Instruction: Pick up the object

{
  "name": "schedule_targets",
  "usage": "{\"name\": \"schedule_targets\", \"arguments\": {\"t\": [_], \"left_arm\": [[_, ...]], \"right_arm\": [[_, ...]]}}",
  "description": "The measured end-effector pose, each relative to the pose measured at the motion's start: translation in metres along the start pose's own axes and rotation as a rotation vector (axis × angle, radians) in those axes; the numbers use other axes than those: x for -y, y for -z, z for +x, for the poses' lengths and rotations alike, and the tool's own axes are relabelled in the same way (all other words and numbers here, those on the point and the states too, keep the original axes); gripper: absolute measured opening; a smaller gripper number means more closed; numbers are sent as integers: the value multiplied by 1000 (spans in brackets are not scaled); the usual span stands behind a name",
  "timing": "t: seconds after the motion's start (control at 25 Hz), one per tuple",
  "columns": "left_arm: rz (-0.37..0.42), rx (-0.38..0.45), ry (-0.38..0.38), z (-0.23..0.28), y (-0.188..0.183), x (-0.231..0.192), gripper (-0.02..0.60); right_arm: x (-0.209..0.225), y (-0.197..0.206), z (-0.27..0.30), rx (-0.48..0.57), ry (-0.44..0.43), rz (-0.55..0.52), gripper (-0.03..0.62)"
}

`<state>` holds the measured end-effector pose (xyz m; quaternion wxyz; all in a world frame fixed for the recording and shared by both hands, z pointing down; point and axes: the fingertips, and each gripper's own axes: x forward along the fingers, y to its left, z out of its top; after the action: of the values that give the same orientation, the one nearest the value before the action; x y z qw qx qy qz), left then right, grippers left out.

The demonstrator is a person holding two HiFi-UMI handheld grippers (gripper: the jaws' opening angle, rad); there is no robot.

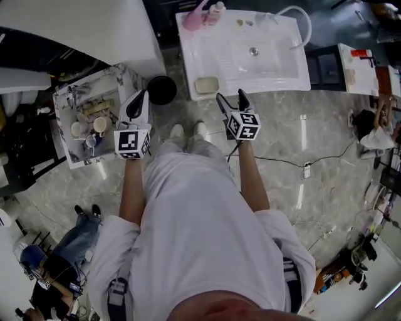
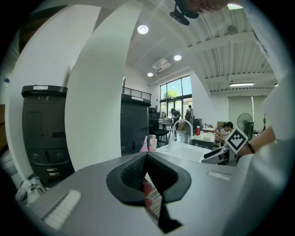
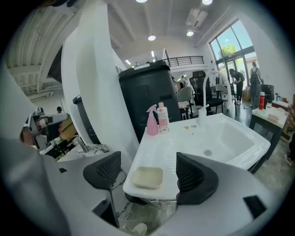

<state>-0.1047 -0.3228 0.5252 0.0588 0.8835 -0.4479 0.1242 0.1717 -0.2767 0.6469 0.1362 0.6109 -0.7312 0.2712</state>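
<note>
Head view: a person in white stands on a grey stone floor [image 1: 301, 188] and holds a gripper in each hand. A white sink [image 1: 207, 53] stands at 12 o'clock from the person's shoes [image 1: 186, 130].

The thing to pick up is a pale yellow block [image 1: 207, 84]. It lies flat on the sink's flat side, at the sink's 7 o'clock corner, close to the edge. A pink spray bottle [image 1: 193, 19] and a small white bottle [image 1: 217, 11] stand side by side at the sink's 11 o'clock corner. A bent tap [image 1: 302, 26] is at its 1 o'clock corner.

The right gripper [image 1: 231, 97] is up in the air, just in front of the sink's near edge. Its two black fingers are wide apart and hold nothing. The block is at 10 o'clock from its tips and does not touch them. In the right gripper view, the block shows in the gap between the two fingers, but farther off, on the sink.

The left gripper [image 1: 143, 95] is at 9 o'clock from the right one. In the left gripper view its fingers are pressed together. It points over a round black bin [image 1: 161, 89] on the floor. A white box [image 1: 66, 135] with cups in it stands at 9 o'clock from this gripper.
</note>
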Motion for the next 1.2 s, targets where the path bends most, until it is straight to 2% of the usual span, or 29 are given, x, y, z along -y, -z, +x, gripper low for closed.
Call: {"name": "schedule_targets", "arguments": {"t": [0.16, 0.4, 0.64, 0.96, 1.2], "left_arm": [[-21, -41, -64, -12, 12, -10, -2], [-37, -112, -184, -37, 33, -26, -2], [-88, -128, -286, -60, 44, -37, -2], [-108, -133, -368, -81, 49, -43, -2], [-112, -131, -398, -90, 48, -46, -2]], "right_arm": [[15, 27, 39, -94, -36, 20, 371], [35, 59, 87, -206, -87, 129, 356], [41, 74, 114, -295, -128, 118, 330], [43, 89, 130, -366, -134, 148, 287], [47, 102, 135, -411, -121, 156, 215]]}}
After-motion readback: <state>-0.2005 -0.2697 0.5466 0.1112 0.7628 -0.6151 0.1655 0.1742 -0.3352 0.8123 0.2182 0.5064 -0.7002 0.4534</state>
